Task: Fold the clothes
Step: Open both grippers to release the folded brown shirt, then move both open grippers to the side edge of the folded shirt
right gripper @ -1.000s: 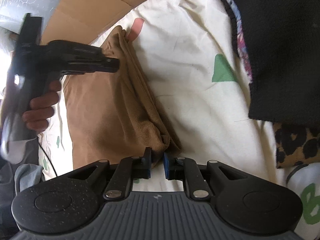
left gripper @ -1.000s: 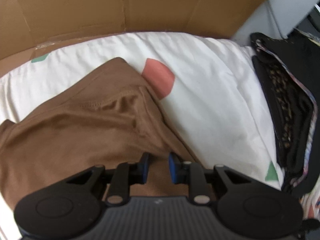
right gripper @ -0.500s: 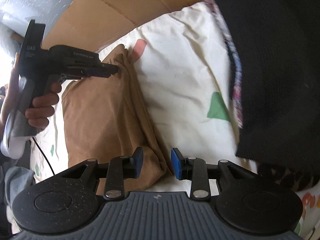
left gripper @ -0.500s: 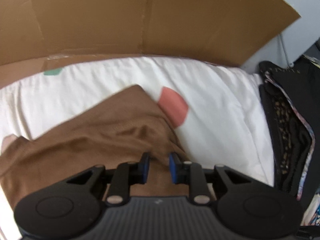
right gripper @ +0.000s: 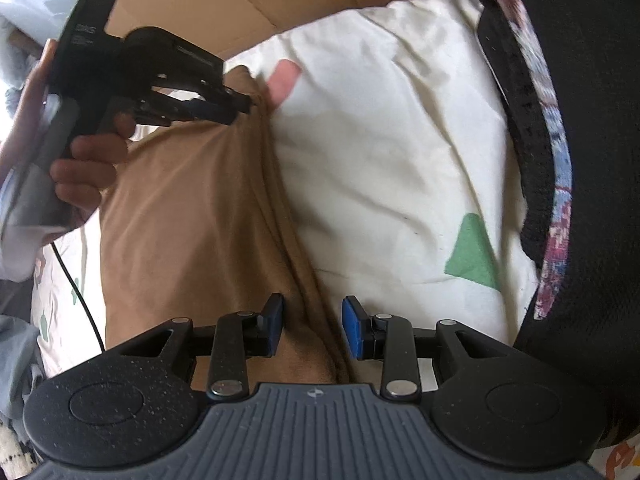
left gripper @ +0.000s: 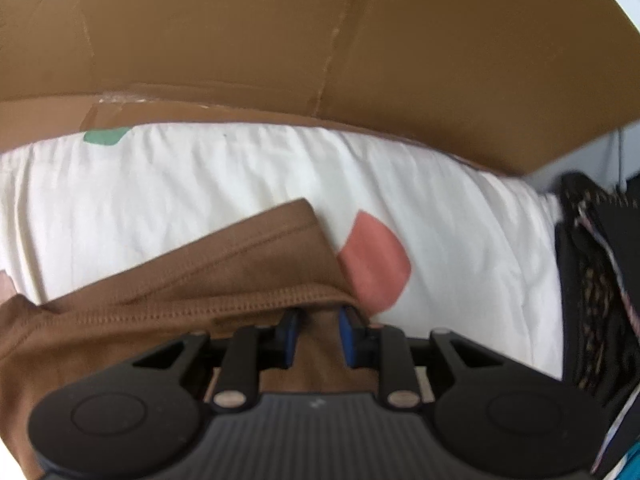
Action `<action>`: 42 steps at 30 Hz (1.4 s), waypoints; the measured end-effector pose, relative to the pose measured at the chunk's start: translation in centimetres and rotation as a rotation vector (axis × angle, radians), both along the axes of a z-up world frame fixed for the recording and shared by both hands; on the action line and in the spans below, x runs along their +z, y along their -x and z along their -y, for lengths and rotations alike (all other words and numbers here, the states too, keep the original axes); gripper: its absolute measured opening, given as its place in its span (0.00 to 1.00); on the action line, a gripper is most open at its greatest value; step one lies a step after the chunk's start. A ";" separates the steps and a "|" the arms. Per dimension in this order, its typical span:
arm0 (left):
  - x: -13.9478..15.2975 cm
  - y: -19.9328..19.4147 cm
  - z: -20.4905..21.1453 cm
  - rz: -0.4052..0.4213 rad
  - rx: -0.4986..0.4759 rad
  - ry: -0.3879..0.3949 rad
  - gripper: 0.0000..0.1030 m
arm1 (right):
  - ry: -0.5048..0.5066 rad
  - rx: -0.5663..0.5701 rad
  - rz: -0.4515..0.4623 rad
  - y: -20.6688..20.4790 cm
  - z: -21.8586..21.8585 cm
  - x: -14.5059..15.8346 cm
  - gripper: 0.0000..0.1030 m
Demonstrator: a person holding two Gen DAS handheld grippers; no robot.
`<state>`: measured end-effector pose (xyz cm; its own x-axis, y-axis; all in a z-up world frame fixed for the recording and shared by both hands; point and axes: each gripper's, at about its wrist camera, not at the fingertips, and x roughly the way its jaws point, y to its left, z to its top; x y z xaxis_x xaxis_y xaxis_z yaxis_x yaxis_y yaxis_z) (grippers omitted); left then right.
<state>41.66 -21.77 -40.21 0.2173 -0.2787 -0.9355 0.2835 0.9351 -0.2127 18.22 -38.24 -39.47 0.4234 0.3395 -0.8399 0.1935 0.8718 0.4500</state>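
A brown garment [left gripper: 200, 280] lies folded on a white bedsheet [left gripper: 200, 184] printed with coloured shapes. My left gripper [left gripper: 318, 320] has the garment's hem bunched between its blue pads at the far right corner, shut on it. In the right wrist view the left gripper [right gripper: 240, 106] pinches the far corner of the brown garment [right gripper: 192, 208], with a hand [right gripper: 88, 172] on its handle. My right gripper [right gripper: 312, 320] stands over the near end of the folded right edge. Its jaws are apart and the fold runs between them, untouched by either pad.
A cardboard sheet [left gripper: 280, 40] stands along the bed's far side. A pile of dark and patterned clothes [right gripper: 592, 120] borders the sheet on the right, also the dark pile [left gripper: 592, 280] in the left wrist view. A thin black cable [right gripper: 76, 280] hangs at the left.
The right gripper's jaws spread and let go of the garment's near corner. The left gripper moved toward the cardboard with the cloth, and the far edge now lies flatter.
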 end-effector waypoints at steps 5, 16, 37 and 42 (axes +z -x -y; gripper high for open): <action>2.2 -0.2 -0.9 0.027 -0.019 0.002 0.26 | -0.056 -0.039 0.000 0.7 1.4 -0.2 0.36; 9.6 2.4 -8.5 0.103 -0.023 0.001 0.64 | -0.070 -0.075 0.047 1.2 2.5 1.2 0.36; 9.3 12.5 -19.1 0.031 0.033 0.002 0.69 | 0.005 -0.010 0.071 -0.4 -0.4 3.3 0.49; 9.9 14.0 -21.0 0.027 0.091 0.030 0.70 | 0.019 -0.015 0.077 -0.5 -0.7 4.0 0.49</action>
<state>27.64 -0.72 -30.30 0.2676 -0.2843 -0.9206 0.2034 0.9506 -0.2344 18.70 -37.58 -35.46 0.4921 0.3165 -0.8110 0.1725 0.8776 0.4472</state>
